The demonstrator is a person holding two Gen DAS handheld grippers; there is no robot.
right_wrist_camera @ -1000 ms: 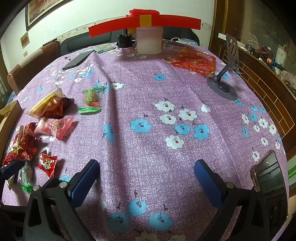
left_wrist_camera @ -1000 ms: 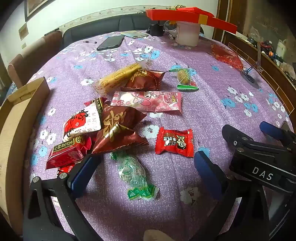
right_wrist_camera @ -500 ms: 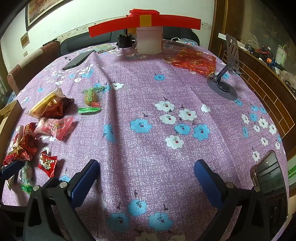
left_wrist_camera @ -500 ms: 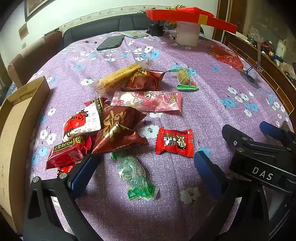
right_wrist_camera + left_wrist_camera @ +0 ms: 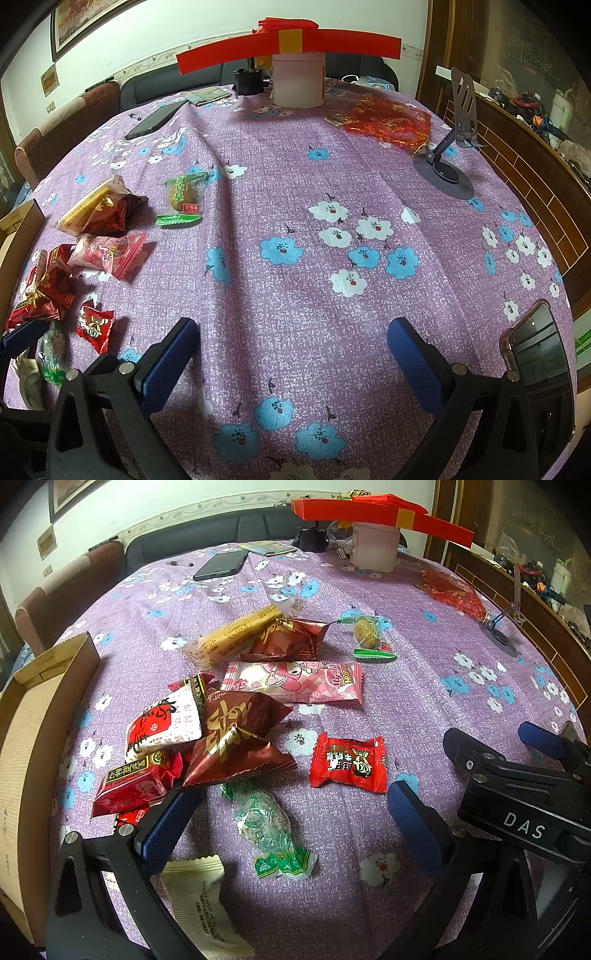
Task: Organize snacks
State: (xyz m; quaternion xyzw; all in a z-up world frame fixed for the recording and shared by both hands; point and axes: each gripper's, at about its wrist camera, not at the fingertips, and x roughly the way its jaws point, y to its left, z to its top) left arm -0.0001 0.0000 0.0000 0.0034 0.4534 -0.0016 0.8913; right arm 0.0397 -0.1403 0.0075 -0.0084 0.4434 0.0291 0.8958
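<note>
Several wrapped snacks lie on the purple flowered tablecloth. In the left wrist view my left gripper [image 5: 291, 812] is open, with a green-wrapped sesame snack [image 5: 266, 823] lying between its fingers. A small red candy pack [image 5: 349, 762], dark red pouches [image 5: 232, 738], a pink pack [image 5: 295, 681], a yellow bar [image 5: 236, 635] and a cream sachet [image 5: 201, 904] lie around it. A cardboard box [image 5: 33, 716] stands at the left edge. My right gripper [image 5: 293, 354] is open and empty over bare cloth; the snack pile [image 5: 96, 229] lies to its left.
A black phone [image 5: 221, 565], a white tub [image 5: 299, 79] with a red lid strip on top, a red mesh bag [image 5: 388, 122] and a grey phone stand [image 5: 448, 166] are toward the far side. A phone [image 5: 539, 365] lies near the right edge.
The left wrist view has drawn back a little, so the cream sachet now shows near the left finger. The right gripper has not moved.
</note>
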